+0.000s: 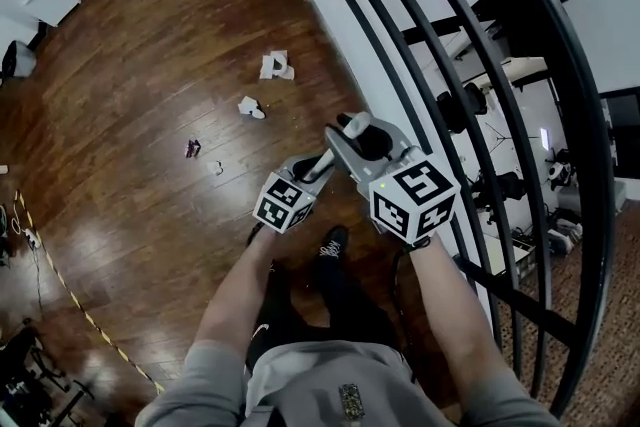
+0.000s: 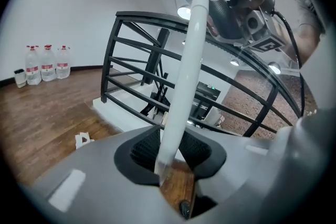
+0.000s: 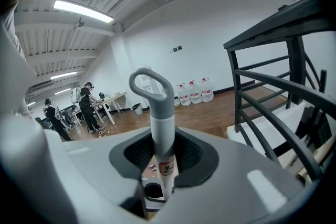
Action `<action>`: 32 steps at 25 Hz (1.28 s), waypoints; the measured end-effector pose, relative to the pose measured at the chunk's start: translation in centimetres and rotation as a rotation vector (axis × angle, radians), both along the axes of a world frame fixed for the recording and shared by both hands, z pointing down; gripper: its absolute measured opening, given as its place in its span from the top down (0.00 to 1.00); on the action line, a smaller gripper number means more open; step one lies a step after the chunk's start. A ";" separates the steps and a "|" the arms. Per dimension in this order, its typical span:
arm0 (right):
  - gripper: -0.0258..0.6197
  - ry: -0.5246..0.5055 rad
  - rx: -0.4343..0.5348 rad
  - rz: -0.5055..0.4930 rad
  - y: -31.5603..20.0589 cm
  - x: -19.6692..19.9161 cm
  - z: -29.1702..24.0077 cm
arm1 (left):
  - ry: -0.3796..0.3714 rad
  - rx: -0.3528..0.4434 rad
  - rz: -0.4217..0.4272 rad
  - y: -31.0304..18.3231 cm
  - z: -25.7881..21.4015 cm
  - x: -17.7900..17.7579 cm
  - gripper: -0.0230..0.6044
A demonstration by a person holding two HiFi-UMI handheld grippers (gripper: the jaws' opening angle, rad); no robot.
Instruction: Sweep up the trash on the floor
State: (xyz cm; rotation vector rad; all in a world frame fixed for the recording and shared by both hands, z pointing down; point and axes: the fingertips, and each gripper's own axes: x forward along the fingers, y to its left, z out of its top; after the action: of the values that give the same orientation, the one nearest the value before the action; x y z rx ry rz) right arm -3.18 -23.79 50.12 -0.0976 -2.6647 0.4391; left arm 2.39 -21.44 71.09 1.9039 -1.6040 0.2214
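head view: the person stands on a dark wooden floor [image 1: 120, 115] beside a black curved railing [image 1: 520, 65] set on a white ledge [image 1: 335, 10]. the left gripper [image 1: 318, 170] and right gripper [image 1: 350, 147] sit close together in front of the body, both angled downward. the grey loop handle [image 1: 357, 125] of a pole shows just past the right gripper. the trash lies well ahead of the grippers: one crumpled white paper [image 1: 276, 65], a second paper scrap [image 1: 251, 107] nearer, and small dark bits [image 1: 193, 148] to their left. a dark shoe [image 1: 333, 243] shows below the grippers.

left gripper view: the left gripper [image 2: 170, 152] has its jaws narrowed onto the white pole [image 2: 184, 76], both pads pressing its sides. the pole rises away to its grey top, where the right gripper [image 2: 236, 13] sits against it. behind are the railing [image 2: 157, 60], a white paper scrap [image 2: 83, 139] on the floor, and three water bottles [image 2: 47, 63] along the far wall.

right gripper view: the right gripper [image 3: 160, 157] is clamped on the upper pole [image 3: 161, 134], just under the loop handle [image 3: 152, 86], which stands upright beyond the jaws. a small label shows on the pole at the pads. farther off are the water bottles [image 3: 194, 92], the railing [image 3: 273, 86] at right, and people [image 3: 86, 105] beside a table [image 3: 113, 97] at left.
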 end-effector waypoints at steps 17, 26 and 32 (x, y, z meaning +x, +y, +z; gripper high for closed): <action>0.83 -0.086 0.046 -0.024 3.2 -5.7 -5.4 | -0.087 0.050 0.029 1.2 -4.7 -8.7 0.82; 0.83 -0.091 -0.014 -0.086 13.2 -9.6 -6.6 | -0.001 0.010 0.119 13.0 -6.3 -10.5 0.80; 0.83 -0.057 -0.055 -0.131 22.5 -12.7 -3.9 | 0.052 -0.051 0.191 23.3 -3.9 -13.0 0.79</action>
State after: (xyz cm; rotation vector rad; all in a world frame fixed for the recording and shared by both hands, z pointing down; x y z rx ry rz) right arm -15.89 -1.24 46.27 -0.3035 -2.6820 0.4735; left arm -10.57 1.86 67.23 2.0071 -1.3707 0.2872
